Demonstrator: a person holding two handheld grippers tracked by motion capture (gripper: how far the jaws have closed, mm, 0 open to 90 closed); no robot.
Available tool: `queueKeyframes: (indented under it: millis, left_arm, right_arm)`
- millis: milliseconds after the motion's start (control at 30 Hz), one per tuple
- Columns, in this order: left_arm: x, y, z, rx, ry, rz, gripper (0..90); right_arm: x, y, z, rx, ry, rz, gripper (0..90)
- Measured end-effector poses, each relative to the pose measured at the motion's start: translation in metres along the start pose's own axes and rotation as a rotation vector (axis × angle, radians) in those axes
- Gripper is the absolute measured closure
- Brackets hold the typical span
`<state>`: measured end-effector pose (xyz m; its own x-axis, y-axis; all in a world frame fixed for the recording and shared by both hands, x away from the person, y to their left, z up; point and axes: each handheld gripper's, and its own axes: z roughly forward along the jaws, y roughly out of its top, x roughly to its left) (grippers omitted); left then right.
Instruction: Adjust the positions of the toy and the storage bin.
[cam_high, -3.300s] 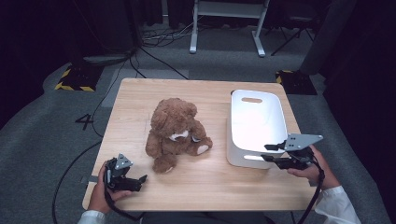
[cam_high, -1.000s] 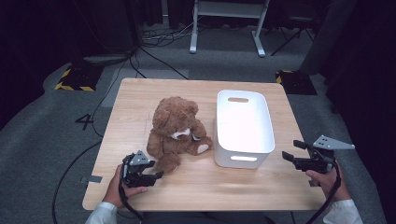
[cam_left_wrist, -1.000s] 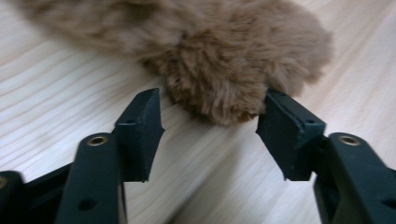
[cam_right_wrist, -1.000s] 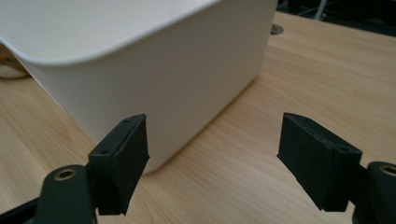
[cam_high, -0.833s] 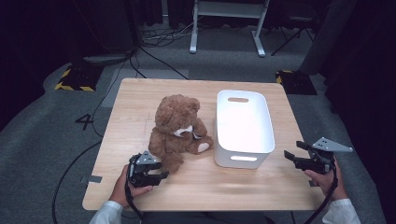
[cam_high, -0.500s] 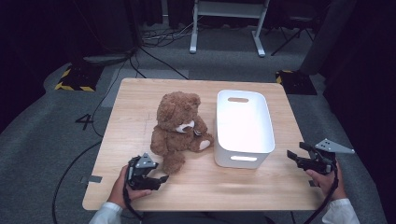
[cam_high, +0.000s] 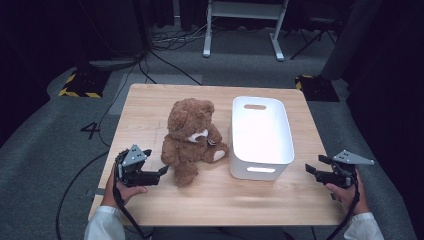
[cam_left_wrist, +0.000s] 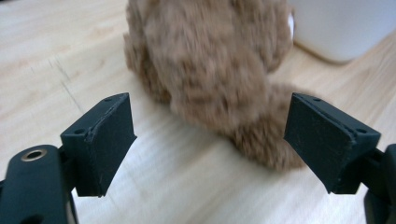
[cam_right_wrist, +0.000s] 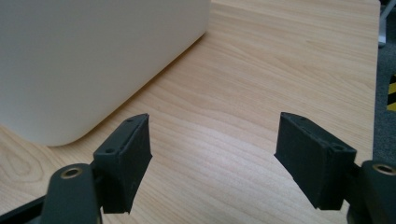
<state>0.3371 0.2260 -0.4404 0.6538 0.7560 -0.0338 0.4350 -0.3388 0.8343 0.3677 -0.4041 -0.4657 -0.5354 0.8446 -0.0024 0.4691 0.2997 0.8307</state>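
1. Teddy bear (cam_high: 192, 137): brown plush, sits upright near mid-desk (cam_high: 150, 107), just left of the white bin (cam_high: 260, 135); one paw reaches close to the bin wall, contact can't be confirmed. Bin appears empty.
2. Left hand-held gripper (cam_high: 161, 171): low over the desk at the bear's left-front, tips just beside the near leg. In the left gripper view the jaws stand wide apart, the leg (cam_left_wrist: 261, 135) lies ahead between them, no pad touching fur yet.
3. Right hand-held gripper (cam_high: 311, 169): off the bin's right-front corner, apart from it, holding nothing. Right gripper view shows jaws spread over bare wood w/ the bin wall (cam_right_wrist: 93, 60) to one side.
4. Step in hand (judgement): approach to grasp the bear w/ the left tool; prob. destination is the bin. Not yet gripped.
5. Next move calls for: push fwd so the leg or lower body sits deep between the pads, then close firmly. Plush compresses, so a shallow bite may slip.
6. Lift req. enough height to clear the bin rim; right tool is placed to steady the bin if needed.
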Motion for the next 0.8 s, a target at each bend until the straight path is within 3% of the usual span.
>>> queueKeyframes:
  millis: [100,267,333,400,500,800]
  left_arm:
    - [0.005,0.01,-0.001,-0.028,-0.016,-0.022,16.0]
    - [0.013,0.032,-0.002,-0.059,-0.011,-0.001,15.9]
    - [0.016,0.039,-0.001,-0.065,-0.039,-0.007,15.9]
    - [0.019,0.046,0.002,-0.059,-0.038,0.019,16.0]
    - [0.022,0.053,0.007,-0.058,-0.079,0.02,15.9]
    - [0.019,0.065,0.023,-0.014,-0.143,0.036,15.9]
  right_arm:
    - [0.002,-0.001,0.003,0.017,-0.004,-0.017,26.8]
    - [0.005,-0.002,0.007,0.042,-0.003,-0.034,26.8]
    - [0.007,-0.002,0.008,0.046,0.002,-0.037,26.8]
    - [0.008,-0.002,0.009,0.048,0.003,-0.042,26.8]
    - [0.01,-0.002,0.01,0.055,0.007,-0.047,26.8]
    - [0.013,-0.005,0.014,0.084,0.019,-0.068,26.8]
